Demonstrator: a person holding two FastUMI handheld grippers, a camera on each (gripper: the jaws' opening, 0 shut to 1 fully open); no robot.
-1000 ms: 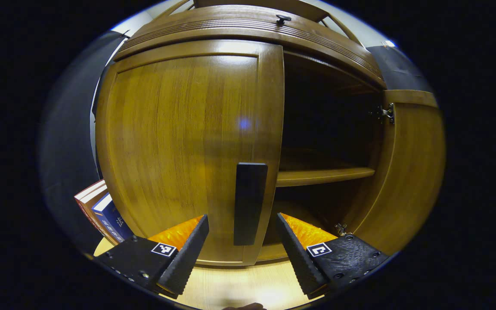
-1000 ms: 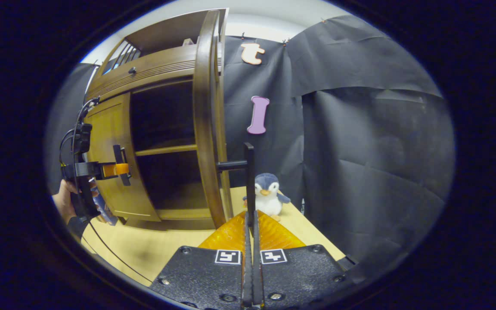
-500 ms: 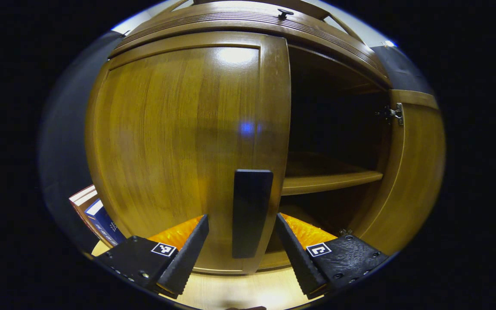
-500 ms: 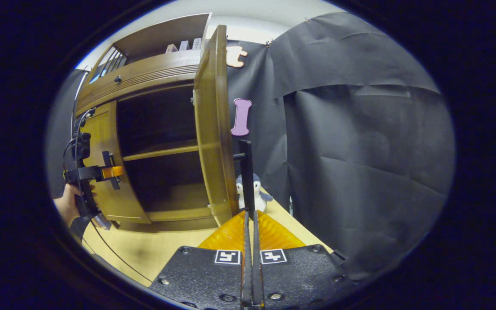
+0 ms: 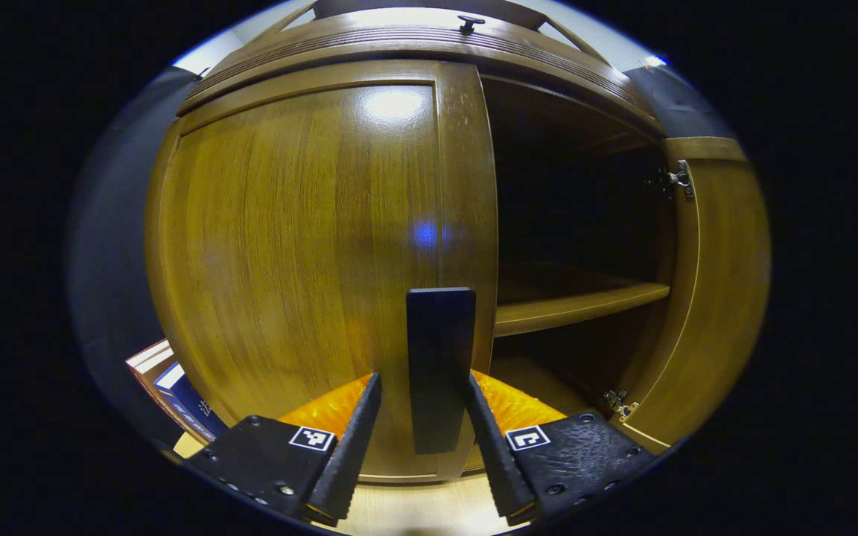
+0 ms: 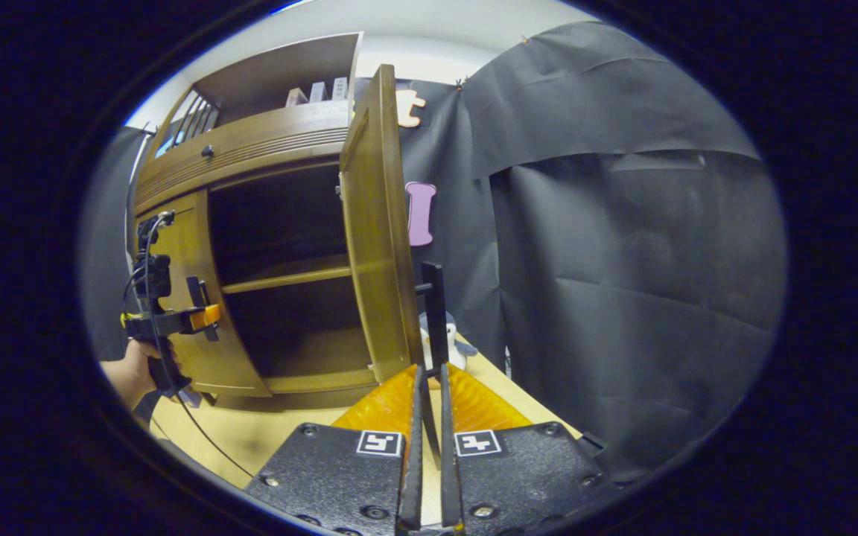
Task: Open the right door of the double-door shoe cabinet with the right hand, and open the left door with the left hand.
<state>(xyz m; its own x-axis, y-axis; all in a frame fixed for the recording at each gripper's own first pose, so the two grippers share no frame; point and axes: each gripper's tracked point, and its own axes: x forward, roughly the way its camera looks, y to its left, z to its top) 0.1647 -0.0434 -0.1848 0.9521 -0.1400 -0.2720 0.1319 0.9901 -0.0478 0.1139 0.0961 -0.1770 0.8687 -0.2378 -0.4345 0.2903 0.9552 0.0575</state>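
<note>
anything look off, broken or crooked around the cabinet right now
Nothing stands out. The right door is swung wide open and hangs straight on its hinges; the left door sits flush and closed, with the left tool straddling its handle. The shelf inside looks level and bare.

I am seeing some books (image 5: 176,387) leaning by the wood, a toy penguin (image 6: 459,350) sitting on the table (image 6: 250,432), little boxes (image 6: 317,91) standing up high

Brown wooden shoe cabinet (image 6: 250,141), right door (image 6: 377,223) swung open, left door (image 5: 310,246) shut, black handles
</note>
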